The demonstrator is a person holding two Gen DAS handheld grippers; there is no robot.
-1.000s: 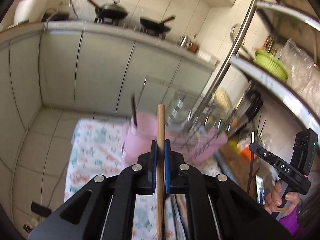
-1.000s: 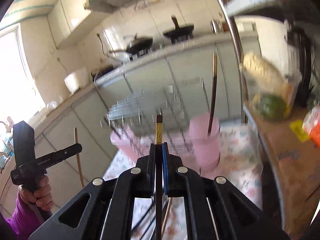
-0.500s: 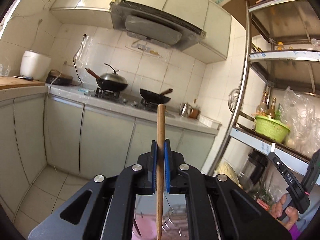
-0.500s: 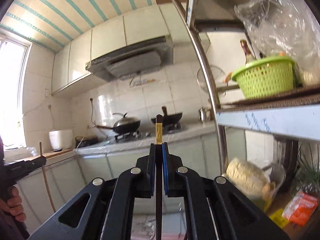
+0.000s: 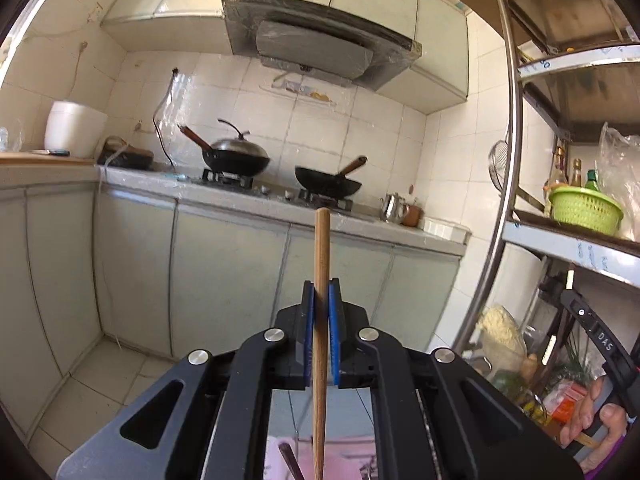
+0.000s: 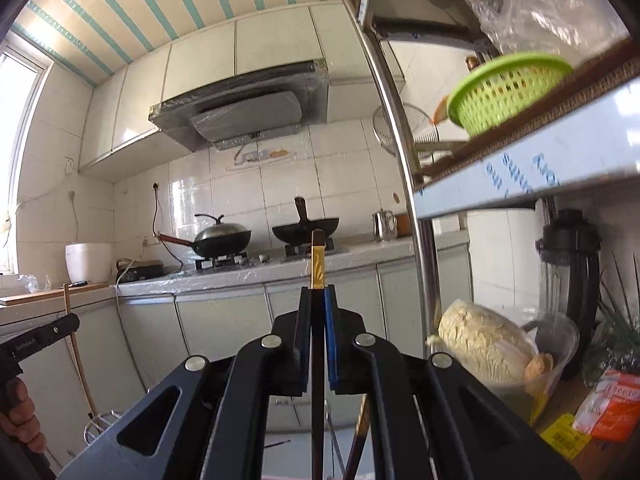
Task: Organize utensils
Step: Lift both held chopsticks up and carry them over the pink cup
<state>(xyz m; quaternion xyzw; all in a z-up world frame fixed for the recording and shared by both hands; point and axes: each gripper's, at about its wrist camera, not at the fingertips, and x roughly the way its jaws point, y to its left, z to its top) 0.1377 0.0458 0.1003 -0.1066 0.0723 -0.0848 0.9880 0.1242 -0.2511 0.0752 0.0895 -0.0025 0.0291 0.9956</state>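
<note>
Wooden chopstick stayed clamped in the left gripper, dark gold-banded chopstick in the right gripper; both had lifted clear of the pink holder, ready for sorting.

Matt bare wood on the pale chopstick; the dark chopstick is glossy lacquer with a gilt band. At three o'clock, a shiny steel rack post and green plastic basket.

Both looking forward and slightly upward along the jaws, from mid-room, sharing the far stove counter, range hood and metal shelf rack.
</note>
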